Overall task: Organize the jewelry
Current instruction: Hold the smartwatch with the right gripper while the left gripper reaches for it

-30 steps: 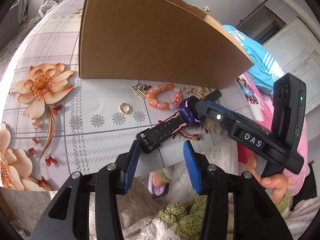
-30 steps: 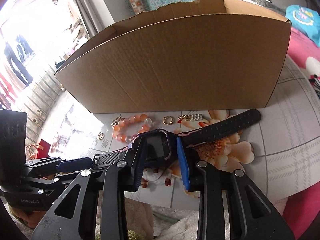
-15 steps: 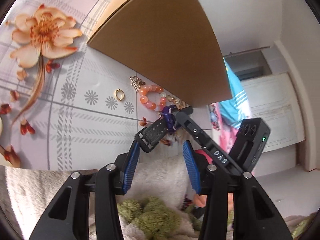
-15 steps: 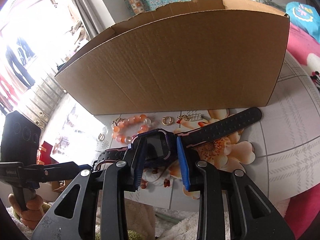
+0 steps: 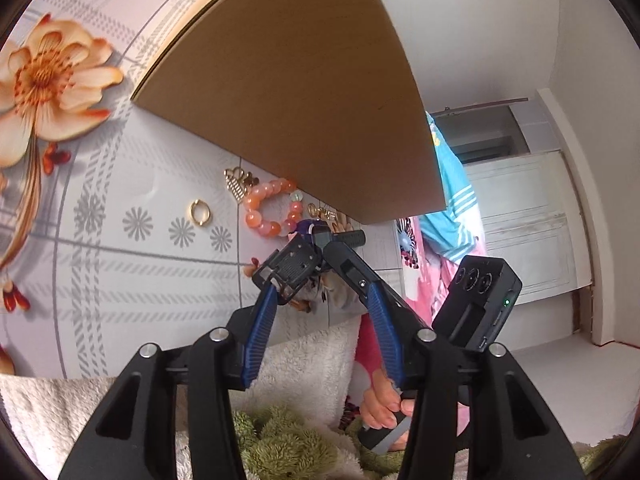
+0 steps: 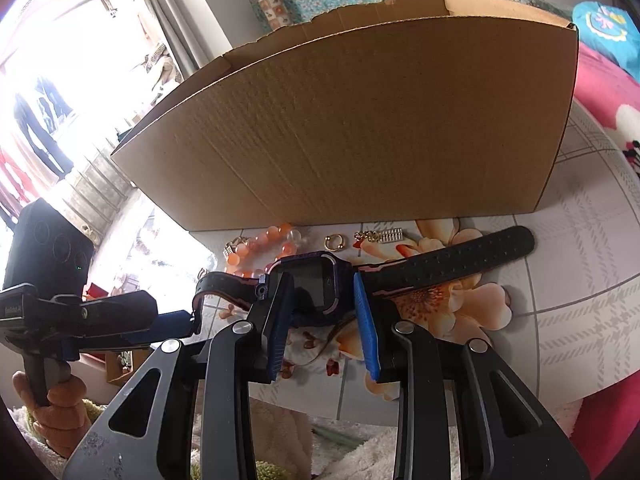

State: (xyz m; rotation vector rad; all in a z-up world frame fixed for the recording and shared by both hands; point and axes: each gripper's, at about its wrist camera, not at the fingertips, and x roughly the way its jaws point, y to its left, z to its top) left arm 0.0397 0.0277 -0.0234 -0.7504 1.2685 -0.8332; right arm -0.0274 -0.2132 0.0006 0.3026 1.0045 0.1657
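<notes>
Near the table's front edge, before the cardboard box (image 6: pixel 352 120), the watch (image 6: pixel 310 286) lies lengthwise along that edge, its case clamped in the right gripper (image 6: pixel 320 312), while the left gripper (image 5: pixel 320 312), jaws just widened and half open, straddles its buckle strap (image 5: pixel 290 266) without pressing.

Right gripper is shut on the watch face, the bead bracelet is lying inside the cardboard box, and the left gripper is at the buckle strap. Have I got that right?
Not quite. The bracelet is not inside the box; it lies on the table in front of it, as the right wrist view shows. The rest holds: the right gripper is shut on the watch, and the left gripper is at the buckle strap.
</notes>
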